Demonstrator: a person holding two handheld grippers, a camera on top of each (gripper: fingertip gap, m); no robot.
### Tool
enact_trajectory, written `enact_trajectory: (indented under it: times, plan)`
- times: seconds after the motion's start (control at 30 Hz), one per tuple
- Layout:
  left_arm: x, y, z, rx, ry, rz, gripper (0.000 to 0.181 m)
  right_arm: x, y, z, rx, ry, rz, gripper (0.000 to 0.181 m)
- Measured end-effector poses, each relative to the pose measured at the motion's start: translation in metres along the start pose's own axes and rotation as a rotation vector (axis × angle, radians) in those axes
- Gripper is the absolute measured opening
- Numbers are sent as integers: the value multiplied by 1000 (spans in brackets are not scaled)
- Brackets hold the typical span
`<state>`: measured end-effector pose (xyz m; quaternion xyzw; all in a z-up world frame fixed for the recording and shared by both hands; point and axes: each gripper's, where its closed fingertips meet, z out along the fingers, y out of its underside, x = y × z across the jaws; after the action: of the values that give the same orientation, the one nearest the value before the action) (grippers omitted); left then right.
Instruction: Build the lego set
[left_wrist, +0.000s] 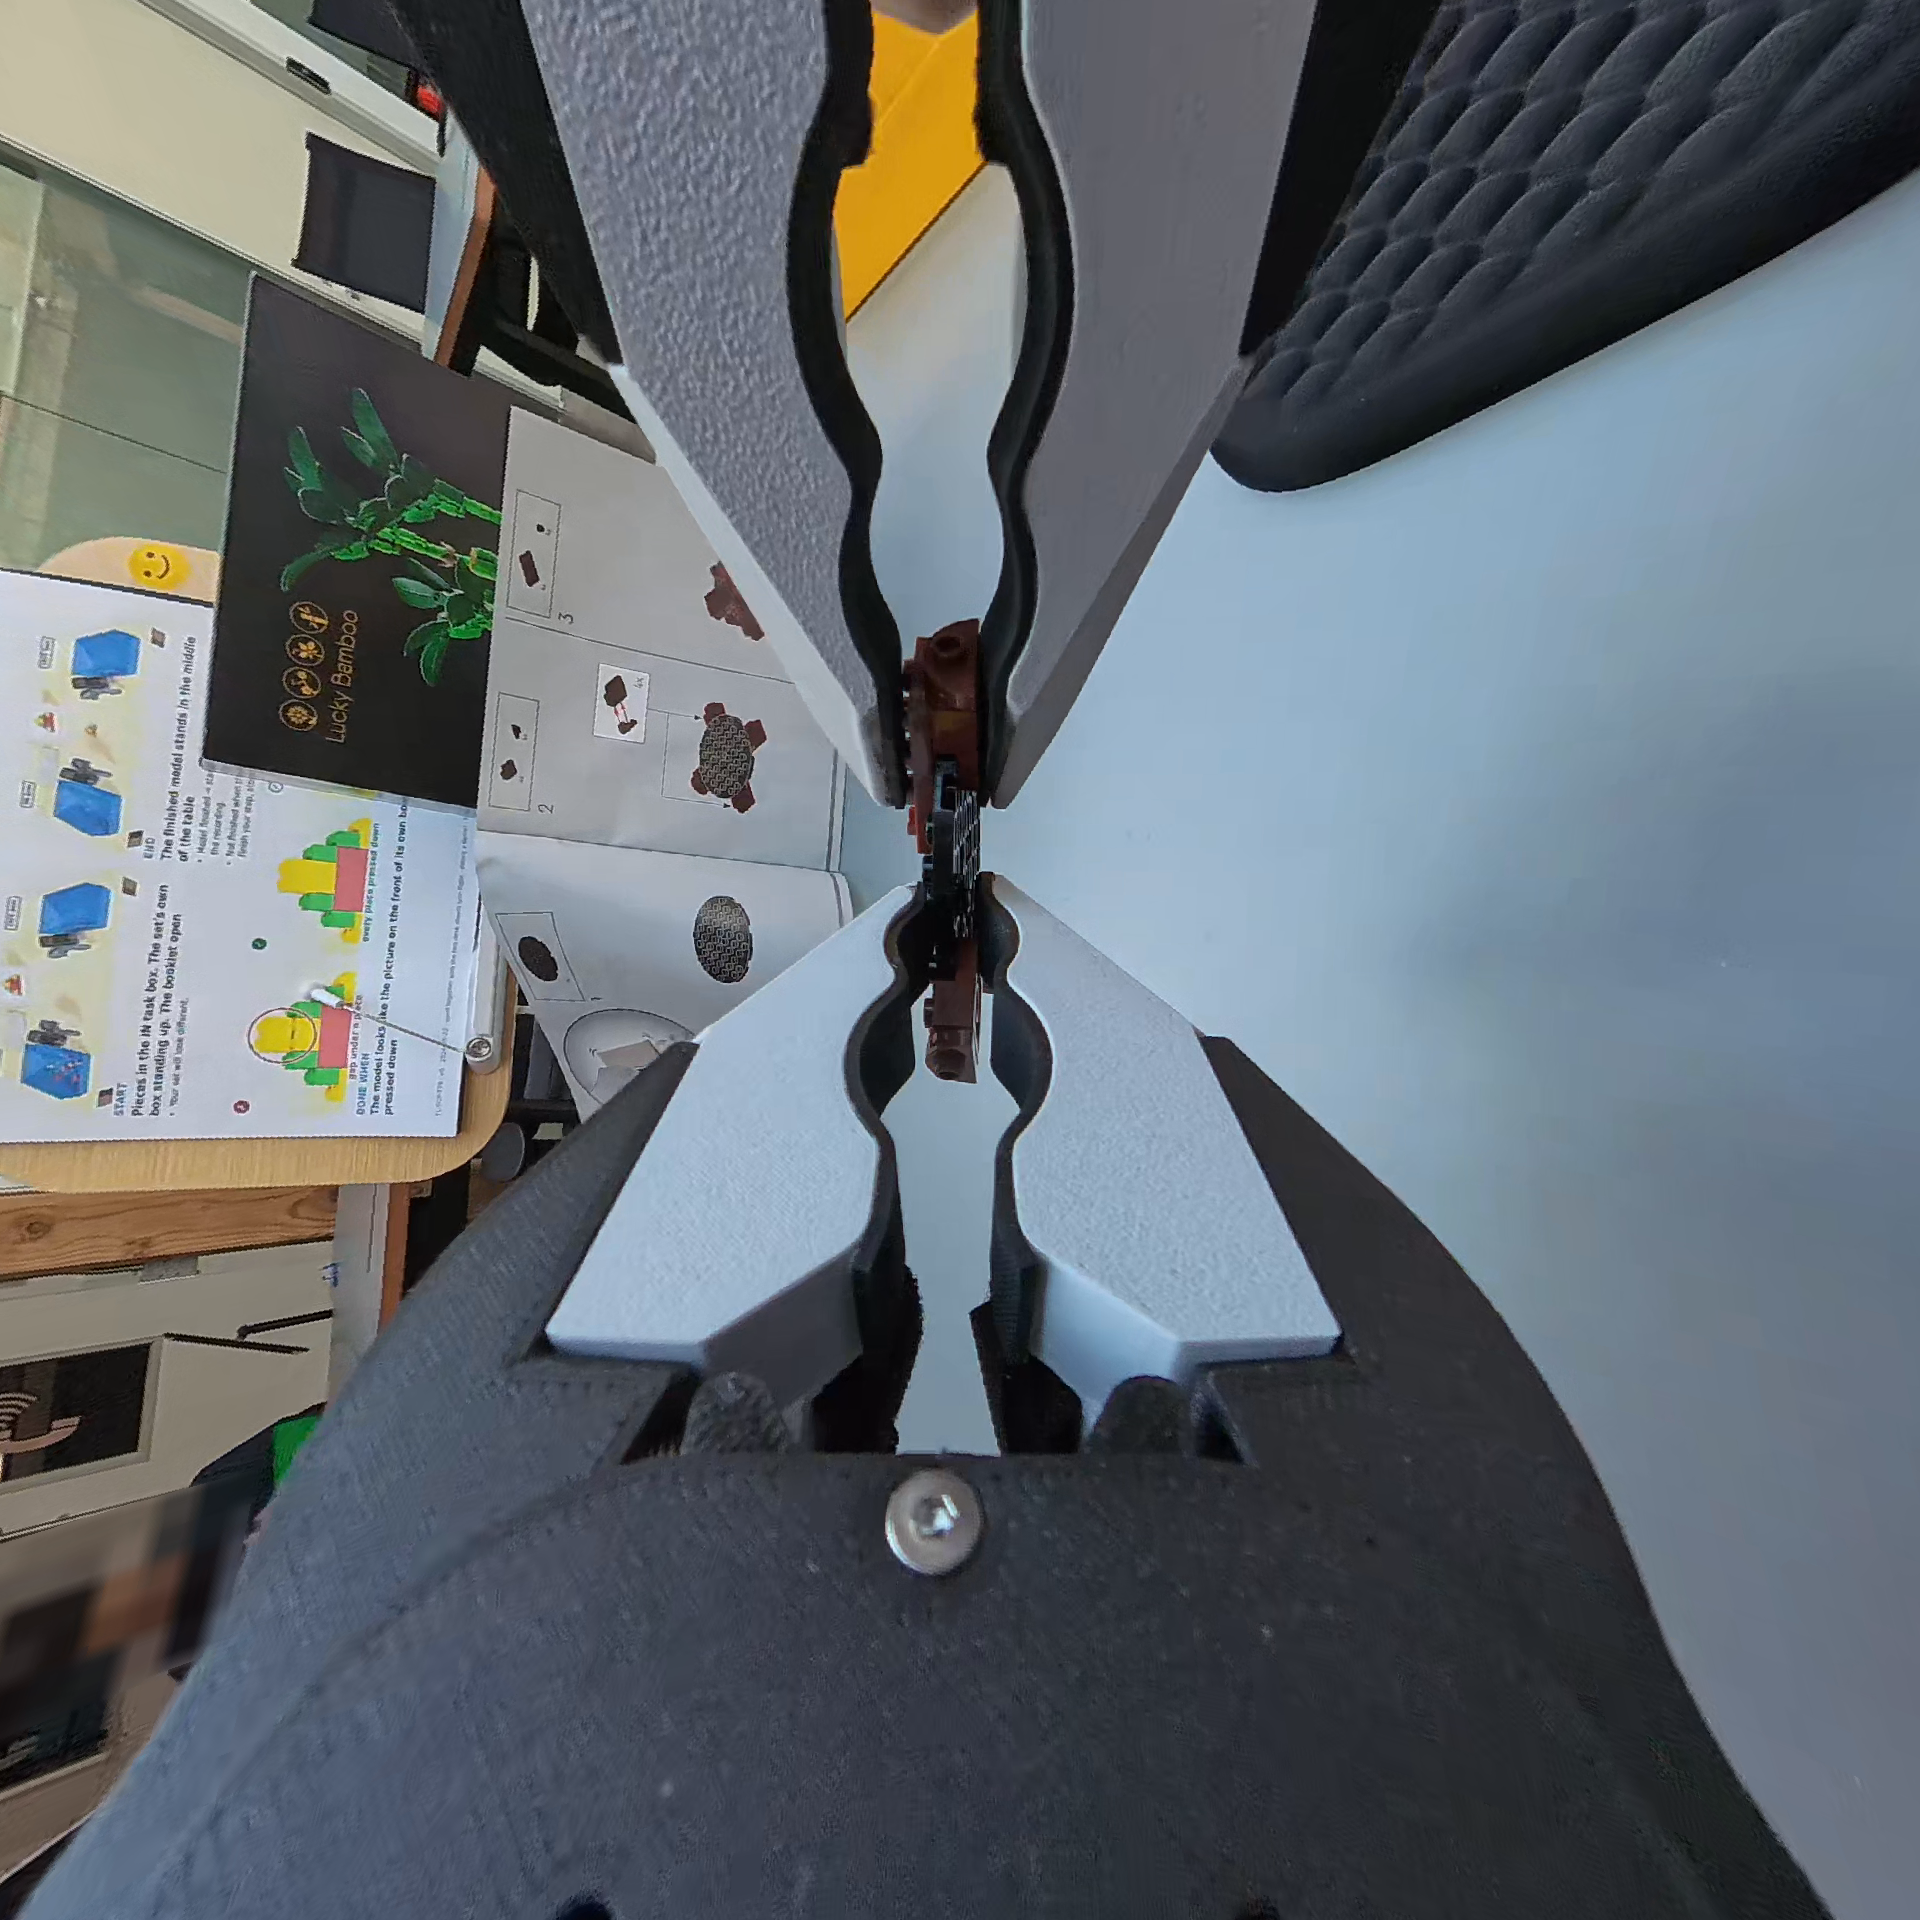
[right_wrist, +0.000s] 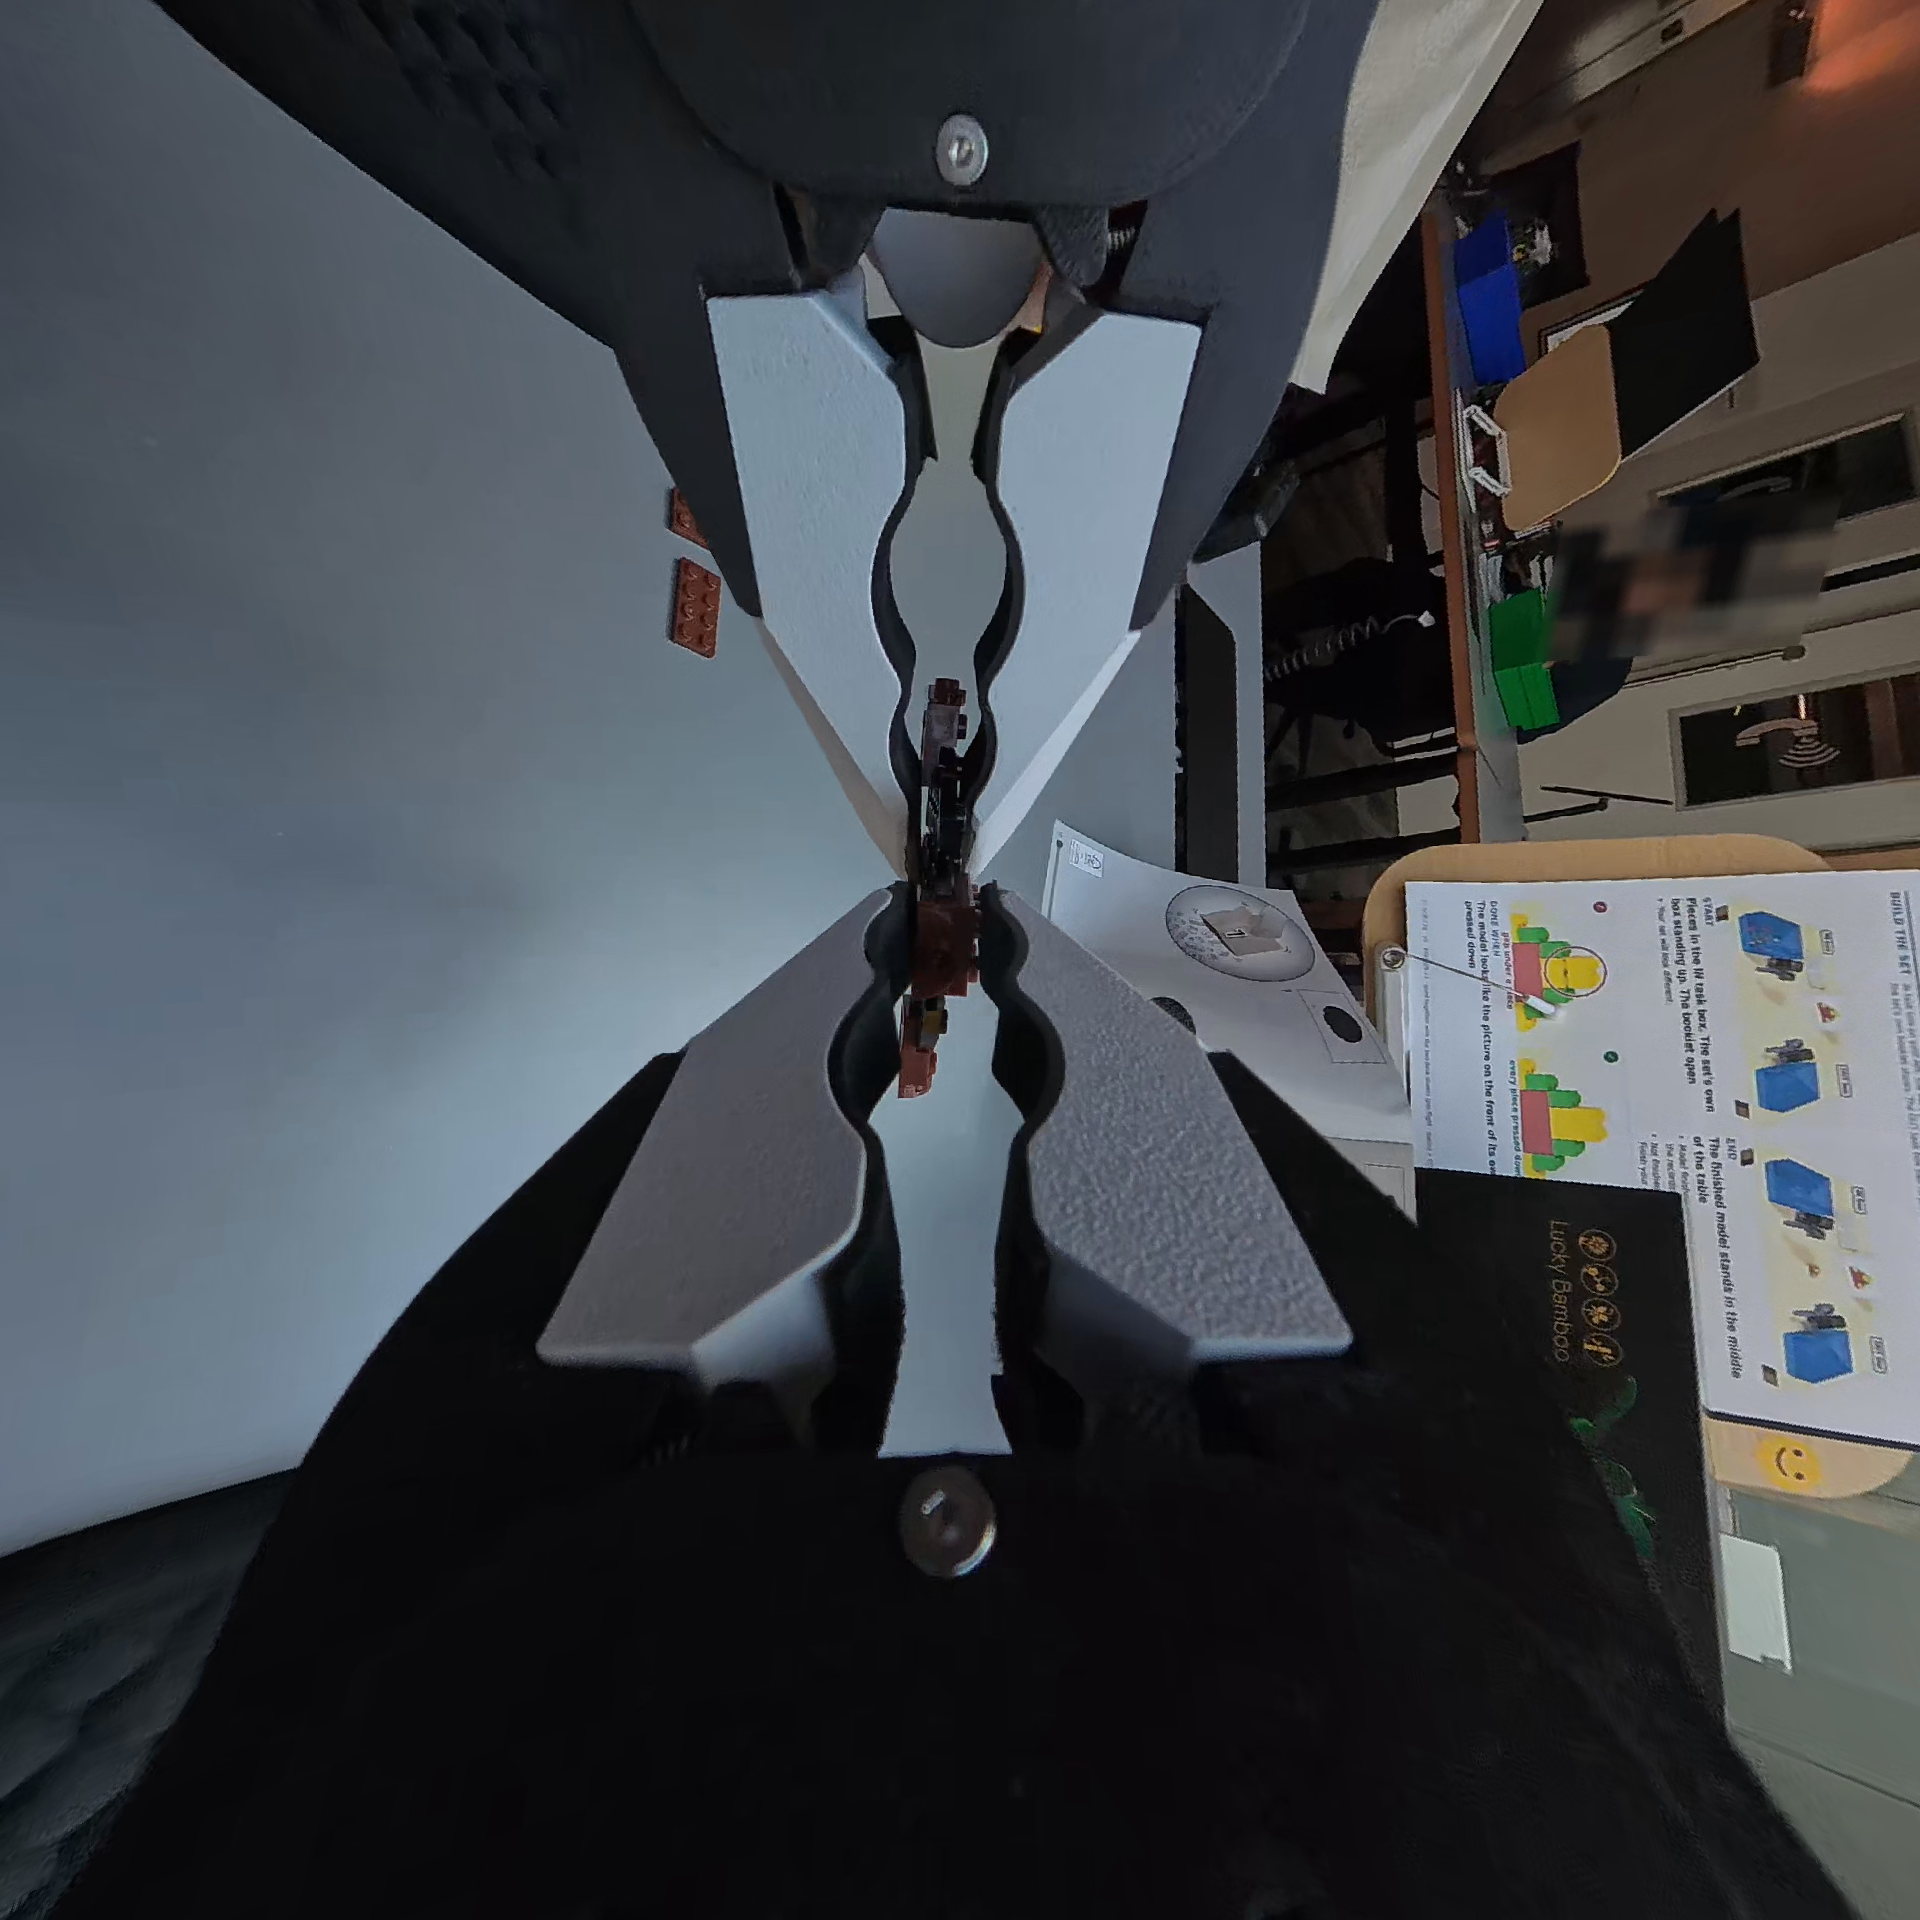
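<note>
The left tool (left_wrist: 948, 904) is pinching the lower end of a small lego assembly (left_wrist: 951, 852), a black round studded plate with reddish-brown pieces fixed at its edges, held edge-on above the pale table (left_wrist: 1455, 831). Tip to tip with it, the right tool (right_wrist: 940, 914) grips the opposite end of the same assembly, its fingers closed on a brown piece. The exact contact between pads and bricks is hard to make out, since the model is seen sideways. Beyond the tools, two loose brown plates (right_wrist: 694, 608) lie flat on the table. Farther off, an open instruction booklet (left_wrist: 665, 727) lies beside a black box (left_wrist: 353, 561) and a printed sheet (left_wrist: 208, 883).
</note>
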<state>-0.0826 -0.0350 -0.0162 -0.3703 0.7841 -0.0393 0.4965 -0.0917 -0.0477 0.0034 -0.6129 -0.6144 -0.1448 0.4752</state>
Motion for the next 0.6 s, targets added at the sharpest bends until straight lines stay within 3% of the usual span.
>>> enact_trajectory:
  times: [0.3,0.4,0.6]
  plan:
    - [8,6,6,-15,47,-33,5,-7,6,7,-11,-24,43,13]
    - [7,5,6,-11,48,-46,6,-2,5,5,-30,38,-16,19]
    - [7,2,4,2,38,-39,6,-6,3,3,-20,20,-13,11]
